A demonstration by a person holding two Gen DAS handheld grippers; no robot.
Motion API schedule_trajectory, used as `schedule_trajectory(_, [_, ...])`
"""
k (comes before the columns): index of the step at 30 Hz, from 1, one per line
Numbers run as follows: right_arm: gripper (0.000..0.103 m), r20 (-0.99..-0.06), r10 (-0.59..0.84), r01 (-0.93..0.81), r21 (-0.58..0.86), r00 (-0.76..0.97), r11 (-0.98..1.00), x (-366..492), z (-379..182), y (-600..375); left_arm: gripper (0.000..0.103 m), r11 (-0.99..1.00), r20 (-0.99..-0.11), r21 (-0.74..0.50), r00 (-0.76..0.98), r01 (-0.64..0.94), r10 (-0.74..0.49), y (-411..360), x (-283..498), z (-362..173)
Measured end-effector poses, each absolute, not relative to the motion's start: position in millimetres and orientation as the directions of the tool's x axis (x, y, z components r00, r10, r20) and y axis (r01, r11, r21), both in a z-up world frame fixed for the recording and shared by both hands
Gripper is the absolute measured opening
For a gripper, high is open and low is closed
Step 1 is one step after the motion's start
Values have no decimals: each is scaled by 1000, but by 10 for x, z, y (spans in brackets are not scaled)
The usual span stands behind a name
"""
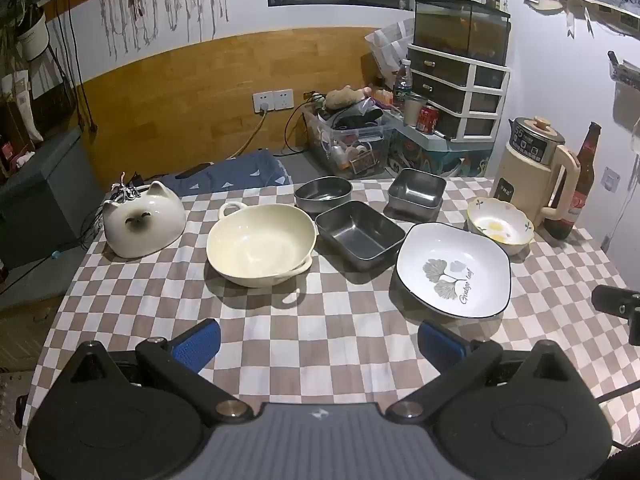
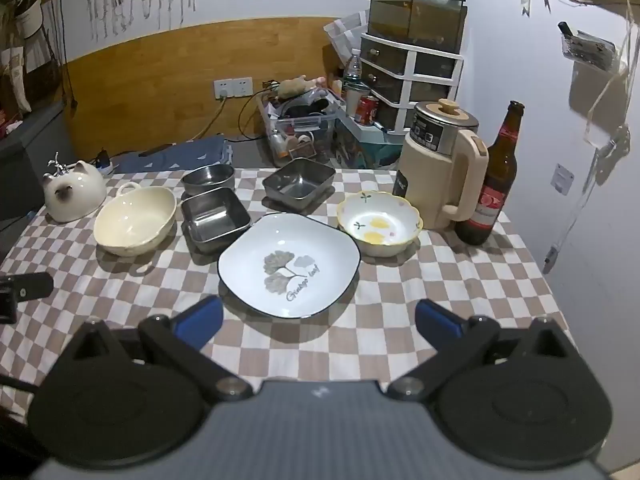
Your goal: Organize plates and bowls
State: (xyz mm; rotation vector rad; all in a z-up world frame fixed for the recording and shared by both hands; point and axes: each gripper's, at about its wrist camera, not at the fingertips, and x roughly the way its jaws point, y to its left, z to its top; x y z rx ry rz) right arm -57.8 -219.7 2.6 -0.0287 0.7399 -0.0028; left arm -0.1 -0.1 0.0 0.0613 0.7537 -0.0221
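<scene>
Nothing is gathered yet: left gripper (image 1: 318, 344) and right gripper (image 2: 318, 322) hover with jaws wide and empty over the checked surface (image 1: 320, 344), where the ginkgo-leaf plate (image 2: 288, 264), cream bowl (image 1: 260, 244) and steel dishes (image 1: 360, 236) sit apart, so a first pick likely comes next.

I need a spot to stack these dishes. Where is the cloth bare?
Bare: the near checkered strip between both open grippers and the leaf plate, and the near-right corner. Crowded: the far row, cream bowl through steel trays to kettle and bottle.
</scene>
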Motion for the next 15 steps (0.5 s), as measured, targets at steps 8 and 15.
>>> schedule_trajectory(8, [103,-678,-17,-1,-26,735,1000,-568,37,-2204,103,998,-684,49,729,41,3,-2,0,-3])
schedule_trajectory(15, [103,-677,-11,-9,-26,736,1000,-581,33,-2209,103,998,-684,48,730,41,3,-2,-1,1])
